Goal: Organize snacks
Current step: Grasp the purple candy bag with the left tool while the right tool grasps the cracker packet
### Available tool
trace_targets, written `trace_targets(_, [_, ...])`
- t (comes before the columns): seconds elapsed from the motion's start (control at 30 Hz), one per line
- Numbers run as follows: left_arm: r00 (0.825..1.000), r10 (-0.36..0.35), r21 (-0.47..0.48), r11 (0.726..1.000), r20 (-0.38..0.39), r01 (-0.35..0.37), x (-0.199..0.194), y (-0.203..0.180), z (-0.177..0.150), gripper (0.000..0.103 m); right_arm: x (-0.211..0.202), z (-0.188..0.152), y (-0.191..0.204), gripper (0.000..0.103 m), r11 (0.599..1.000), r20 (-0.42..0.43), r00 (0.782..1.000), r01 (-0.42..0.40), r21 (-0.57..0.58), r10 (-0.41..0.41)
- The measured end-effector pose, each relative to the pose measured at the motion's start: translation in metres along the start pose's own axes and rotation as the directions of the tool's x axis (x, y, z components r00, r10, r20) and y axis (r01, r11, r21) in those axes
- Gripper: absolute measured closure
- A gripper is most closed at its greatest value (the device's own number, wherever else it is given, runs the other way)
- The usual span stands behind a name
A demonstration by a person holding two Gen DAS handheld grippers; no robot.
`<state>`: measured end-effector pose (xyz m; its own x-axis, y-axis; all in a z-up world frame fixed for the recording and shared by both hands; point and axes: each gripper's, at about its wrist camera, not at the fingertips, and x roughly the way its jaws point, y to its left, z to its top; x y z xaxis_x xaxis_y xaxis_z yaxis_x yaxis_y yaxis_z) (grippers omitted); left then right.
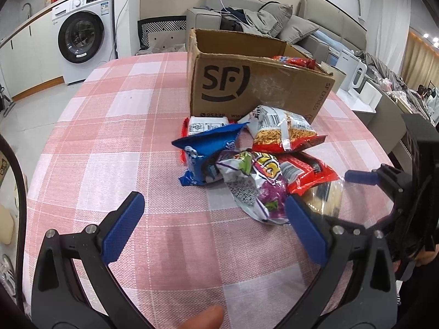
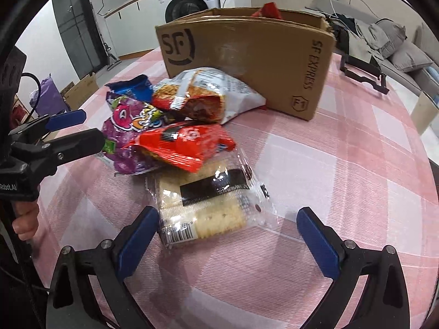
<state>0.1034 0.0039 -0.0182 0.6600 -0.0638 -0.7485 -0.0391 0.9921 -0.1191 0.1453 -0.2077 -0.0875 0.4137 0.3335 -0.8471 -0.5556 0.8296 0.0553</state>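
Loose snack bags lie piled on the pink checked tablecloth (image 1: 109, 142) in front of an open cardboard SF box (image 1: 255, 82): a blue bag (image 1: 205, 153), a purple bag (image 1: 255, 183), a red bag (image 1: 307, 172), a noodle snack bag (image 1: 282, 131) and a clear cracker pack (image 2: 208, 205). One red bag (image 1: 293, 60) lies inside the box. My left gripper (image 1: 214, 219) is open, and its right finger sits beside the purple bag's near edge. My right gripper (image 2: 227, 233) is open, with the cracker pack's near end between its fingers, untouched. The left gripper (image 2: 82, 128) shows beside the purple bag (image 2: 129, 137).
A black bracket (image 2: 362, 71) lies on the table right of the box (image 2: 247, 60), and a white cup (image 2: 422, 112) stands past the right edge. A washing machine (image 1: 82, 35) and a grey sofa (image 1: 274, 19) are beyond the table. Bare cloth lies left of the pile.
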Motion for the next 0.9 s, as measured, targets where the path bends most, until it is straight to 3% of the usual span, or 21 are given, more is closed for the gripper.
trace_targets(0.3, [0.999,-0.03,0.01,0.999,-0.022,0.031,0.01,-0.01,0.0,0.001,0.0,0.001,-0.005,0.001,0.997,-0.001,1.0,-0.008,-0.082,0.008])
trace_targets(0.47, [0.996,-0.072,-0.001,0.997,-0.046,0.072,0.019,-0.013,0.005,0.015,0.004,0.007,-0.003,0.003,0.994,0.006,1.0,-0.03,-0.103,0.03])
trace_targets(0.63, [0.991,-0.124,-0.017,0.992,-0.059,0.123,0.027,-0.013,0.009,0.033,0.004,0.007,-0.001,0.012,0.992,0.01,0.998,-0.053,-0.113,0.055])
trace_targets(0.9, [0.983,-0.167,-0.022,0.986,-0.077,0.166,0.036,-0.017,0.011,0.043,0.002,0.005,-0.002,0.016,0.99,0.014,0.997,-0.07,-0.121,0.072])
